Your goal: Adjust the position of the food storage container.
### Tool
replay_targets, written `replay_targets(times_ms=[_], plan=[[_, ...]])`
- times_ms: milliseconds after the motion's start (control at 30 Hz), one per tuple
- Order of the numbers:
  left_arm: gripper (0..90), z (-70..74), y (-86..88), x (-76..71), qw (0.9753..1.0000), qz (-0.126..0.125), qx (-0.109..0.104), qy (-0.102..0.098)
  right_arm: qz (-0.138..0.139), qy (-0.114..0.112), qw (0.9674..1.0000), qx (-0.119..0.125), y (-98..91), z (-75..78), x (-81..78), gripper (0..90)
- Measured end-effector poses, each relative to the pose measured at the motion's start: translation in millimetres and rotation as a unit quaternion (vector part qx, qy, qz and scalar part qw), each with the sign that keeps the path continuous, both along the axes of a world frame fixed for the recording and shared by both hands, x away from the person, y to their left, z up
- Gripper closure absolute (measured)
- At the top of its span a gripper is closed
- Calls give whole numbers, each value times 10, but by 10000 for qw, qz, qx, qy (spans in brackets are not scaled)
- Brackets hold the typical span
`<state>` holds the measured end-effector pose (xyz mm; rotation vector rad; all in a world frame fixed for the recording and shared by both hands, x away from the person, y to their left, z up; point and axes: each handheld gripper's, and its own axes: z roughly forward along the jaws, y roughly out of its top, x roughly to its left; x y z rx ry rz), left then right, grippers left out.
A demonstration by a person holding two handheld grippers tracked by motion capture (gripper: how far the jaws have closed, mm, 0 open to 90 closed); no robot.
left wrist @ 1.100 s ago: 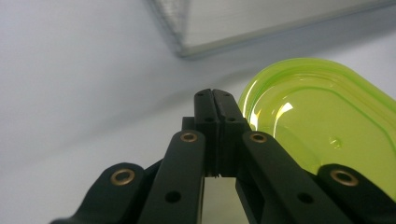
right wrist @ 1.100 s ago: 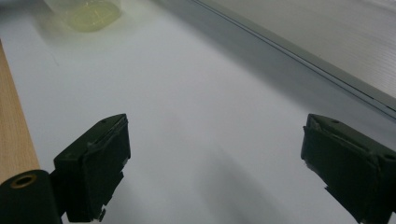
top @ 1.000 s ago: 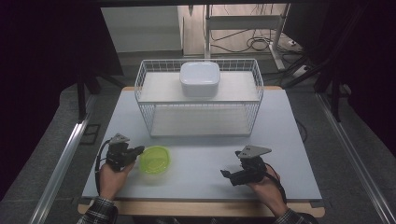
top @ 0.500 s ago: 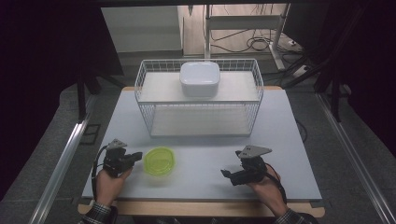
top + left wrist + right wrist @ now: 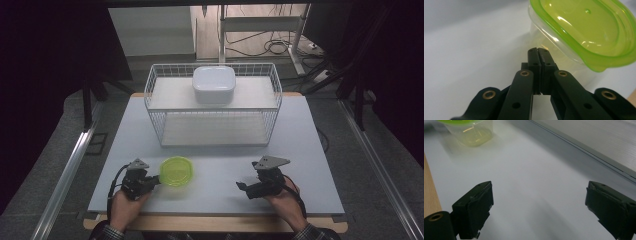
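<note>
With my left hand-held gripper (image 5: 150, 183) pressed together on nothing, its tips sit just beside the wall of the small clear plastic container with the lime-green lid (image 5: 176, 171), and I judge a nudge is the only thing it can do from here. In the left gripper view the black jaws meet flat, no lid edge or wall caught between them, and the container (image 5: 584, 37) rises close behind the tips. It stands on the pale grey surface (image 5: 220, 165), near the front-left, well apart from the white wire basket (image 5: 215, 112) at the back, where a white rounded lidded box (image 5: 214, 84) rests on the upper shelf.

My right hand-held gripper (image 5: 244, 187) lies low with its jaws wide apart and nothing between them, the container (image 5: 470, 132) far off in its view.

The risk, as I read it: the tub looks light and empty, so a push from closed tips could skid it sideways or tip it over. Pressing high, under the lid's rim, might pop the lid loose.
</note>
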<state>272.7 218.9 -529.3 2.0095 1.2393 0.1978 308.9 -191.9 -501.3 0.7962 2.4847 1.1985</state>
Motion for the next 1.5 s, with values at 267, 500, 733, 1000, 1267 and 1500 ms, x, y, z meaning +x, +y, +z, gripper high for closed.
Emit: replay_targets(times_ms=[267,500,733,1000,1267,1500], plan=[[886,-21,-289,36,9991,-427,-11,-6,12,21,10000,-13,8,-13,3,84],[877,-58,-555,68,9971,-758,47,-25,27,23,10000,-23,20,-22,4,85],[870,-73,-755,127,9954,-881,320,-195,45,24,10000,-30,24,-25,4,85],[865,-70,-772,223,9965,-733,300,-284,53,68,10000,-46,37,-30,4,87],[779,-11,-718,214,9967,-666,347,-323,44,81,9999,-46,31,-29,8,86],[482,52,-581,62,9948,-799,322,-538,32,120,9999,10,19,-22,11,85]])
